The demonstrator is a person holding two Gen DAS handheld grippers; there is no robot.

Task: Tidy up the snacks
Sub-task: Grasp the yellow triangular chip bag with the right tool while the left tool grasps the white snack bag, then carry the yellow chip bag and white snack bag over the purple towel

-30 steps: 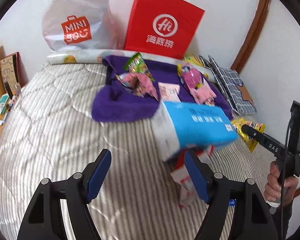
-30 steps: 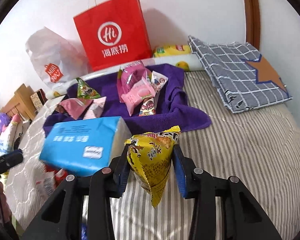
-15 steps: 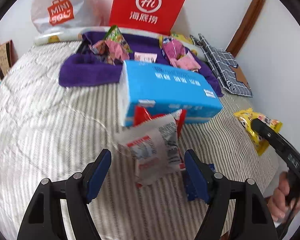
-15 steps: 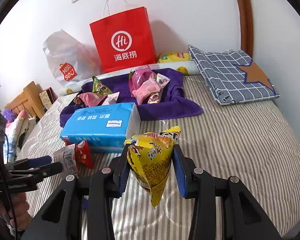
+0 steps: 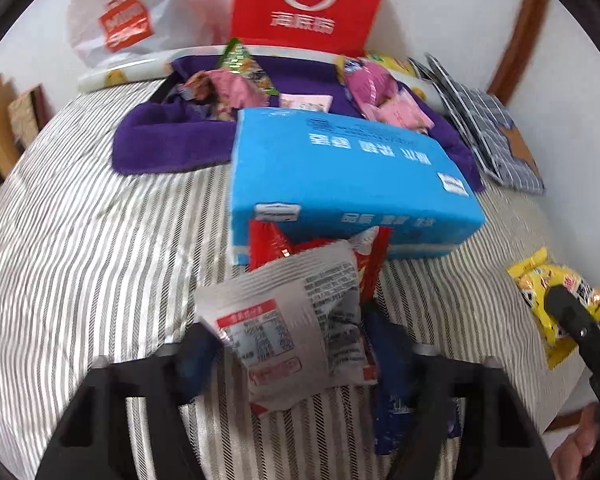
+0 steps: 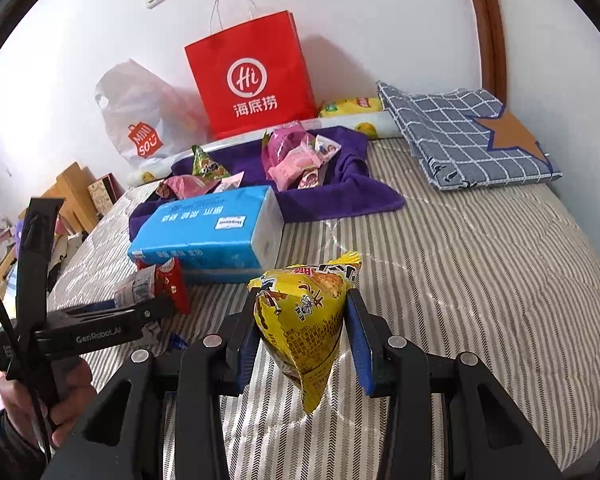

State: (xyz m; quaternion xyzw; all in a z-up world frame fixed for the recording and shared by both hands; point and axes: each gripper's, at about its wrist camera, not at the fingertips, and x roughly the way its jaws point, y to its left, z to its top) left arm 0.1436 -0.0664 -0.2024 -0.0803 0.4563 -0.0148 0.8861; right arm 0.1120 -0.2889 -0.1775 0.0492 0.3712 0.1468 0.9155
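My right gripper point(image 6: 302, 350) is shut on a yellow triangular snack bag point(image 6: 304, 316) and holds it above the striped bed; the bag also shows in the left wrist view point(image 5: 556, 300). My left gripper point(image 5: 296, 344) is open around a silver and red snack packet point(image 5: 292, 320) that lies by a blue tissue pack point(image 5: 340, 176). Its fingers flank the packet, which also shows in the right wrist view point(image 6: 152, 284). A purple towel point(image 6: 340, 196) at the back holds several pink and green snack bags point(image 6: 296, 156).
A red paper bag point(image 6: 252, 76) and a white plastic bag point(image 6: 140, 120) stand against the wall. A folded checked cloth point(image 6: 460, 132) lies at the back right. A blue wrapper point(image 5: 396, 412) lies under the left gripper. Wooden furniture point(image 6: 72, 196) stands left of the bed.
My left gripper has moved forward and down, so the silver and red packet now sits between its fingers. The right gripper has pulled back a little with the yellow bag.
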